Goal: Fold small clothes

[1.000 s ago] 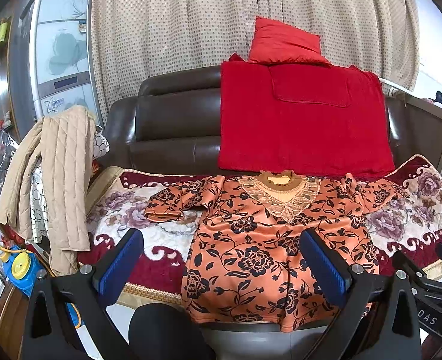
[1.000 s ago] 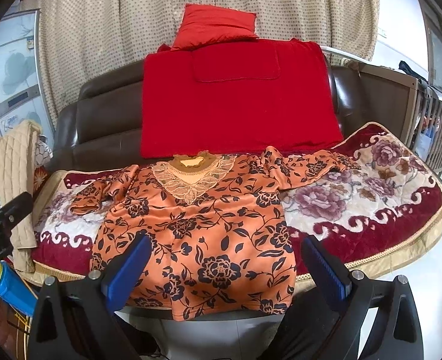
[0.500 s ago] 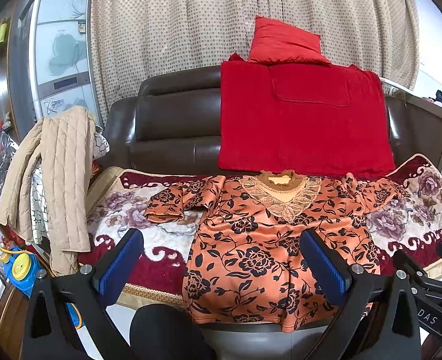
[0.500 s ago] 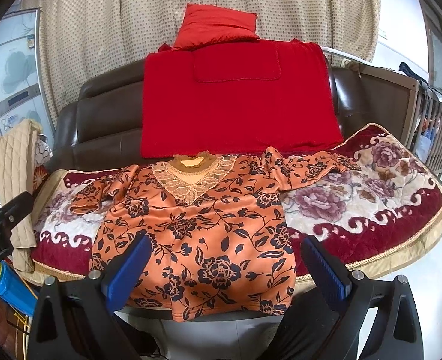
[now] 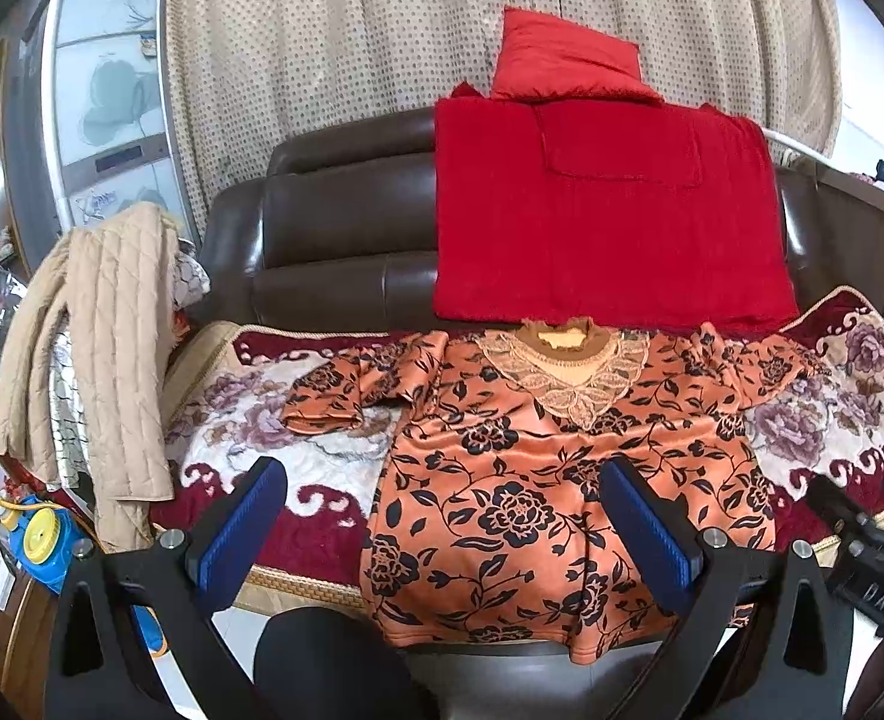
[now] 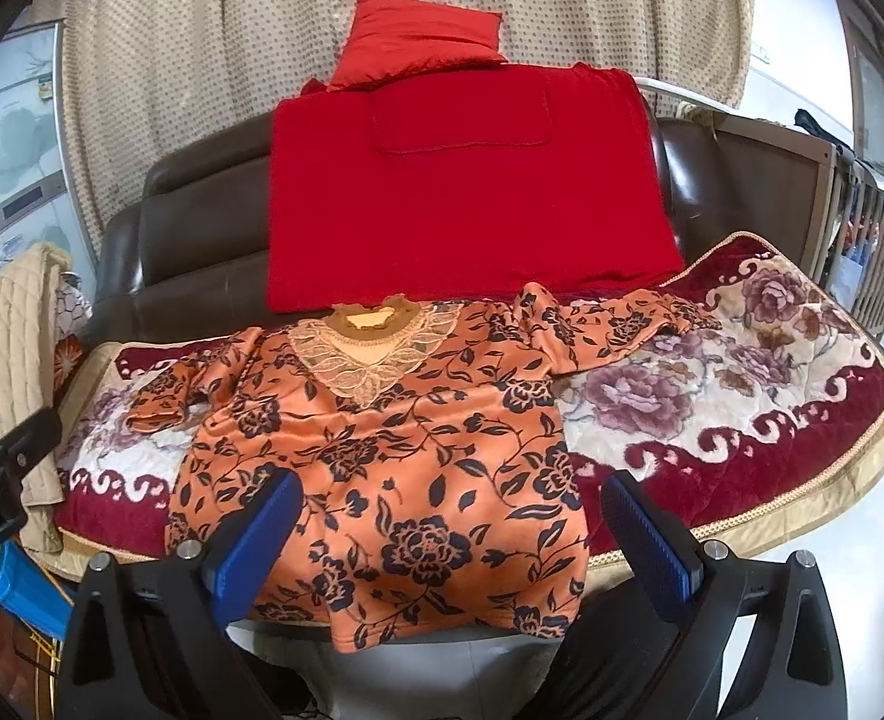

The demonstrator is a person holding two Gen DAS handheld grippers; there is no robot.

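Left wrist view: left gripper (image 5: 442, 531) fingers spread wide, empty, hovering short of the sofa's near edge. Orange floral blouse (image 5: 562, 480) lies flat, front up, on the floral plush blanket (image 5: 249, 420), ahead and right of centre; right finger overlaps its near hem area in view, left finger sits over bare blanket. Long axis runs near to far, lace collar far, hem draped over the near edge. Left sleeve (image 5: 333, 396) bunched short, far-left of the fingers.

Right wrist view: right gripper (image 6: 451, 534) also spread, empty. Blouse ahead, centred slightly left; right sleeve (image 6: 610, 324) stretched far-right along the seat back. Judging by this, each gripper is nearer its own sleeve.

Room: brown leather sofa (image 6: 201, 228), red throw (image 6: 466, 192), red cushion (image 6: 423, 36), dotted curtain (image 6: 201, 48); beige quilted jacket (image 5: 99, 336) hanging left.
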